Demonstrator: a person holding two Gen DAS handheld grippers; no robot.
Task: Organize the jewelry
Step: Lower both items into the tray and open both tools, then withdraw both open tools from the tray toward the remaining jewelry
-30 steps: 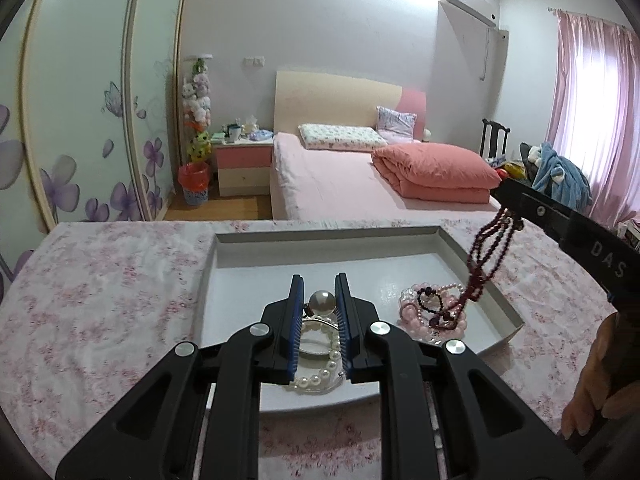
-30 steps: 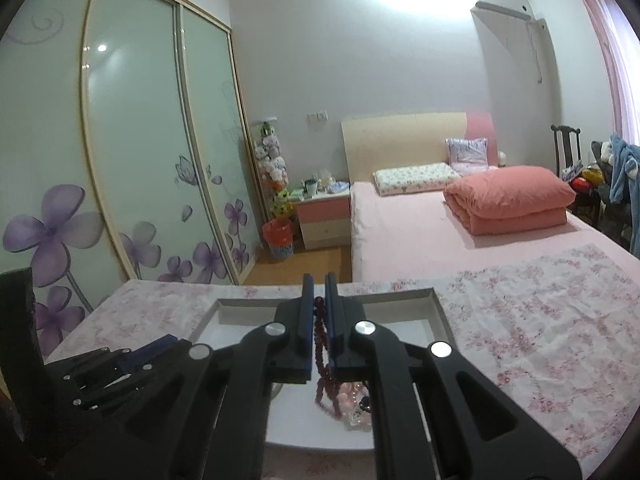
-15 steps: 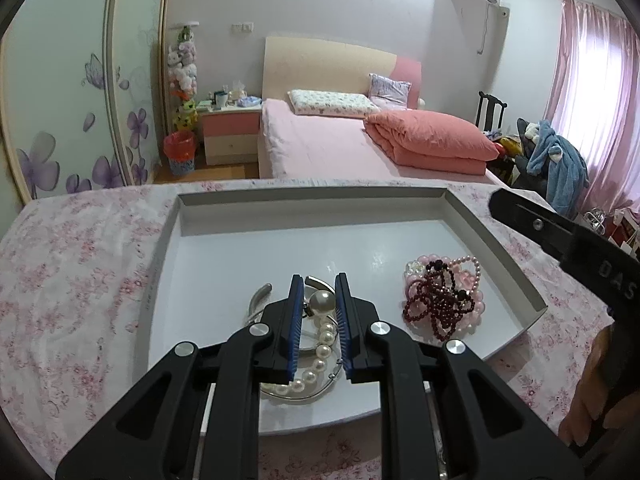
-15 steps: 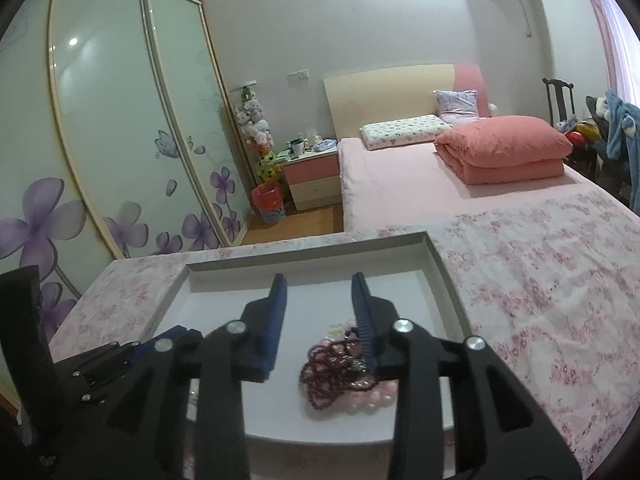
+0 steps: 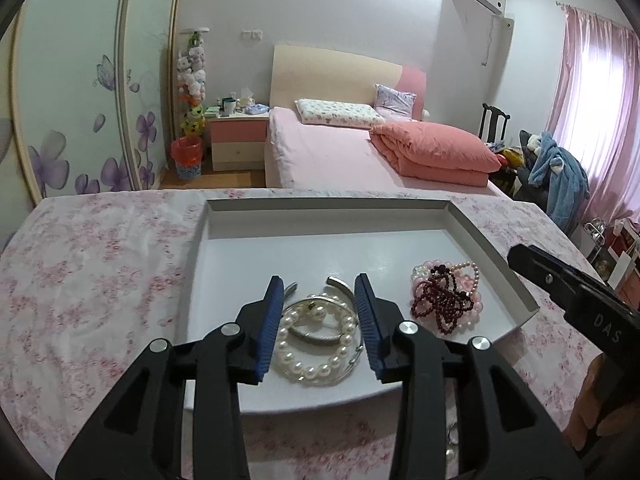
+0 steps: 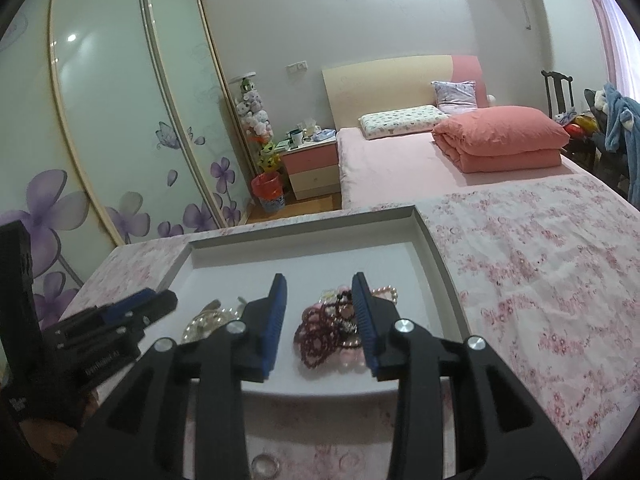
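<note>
Left hand-held gripper (image 5: pixel 318 312) angled downward over white tray (image 5: pixel 400 248), jaws opening, pearl bracelet (image 5: pixel 316 344) lying loose between them (pads clear). Right hand-held gripper (image 6: pixel 318 312) likewise tilted down, released, above dark red bead strand (image 6: pixel 320 338) on tray's right side.

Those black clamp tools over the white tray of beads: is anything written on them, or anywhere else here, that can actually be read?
"DAS": pale capital letters on the side of the black right gripper, seen from the left wrist view.
Small white lettering on the black body of the left gripper, seen from the right wrist view: too blurred to read.
White rectangular tray, pearl bead bracelet, dark red bead string: no writing visible.
</note>
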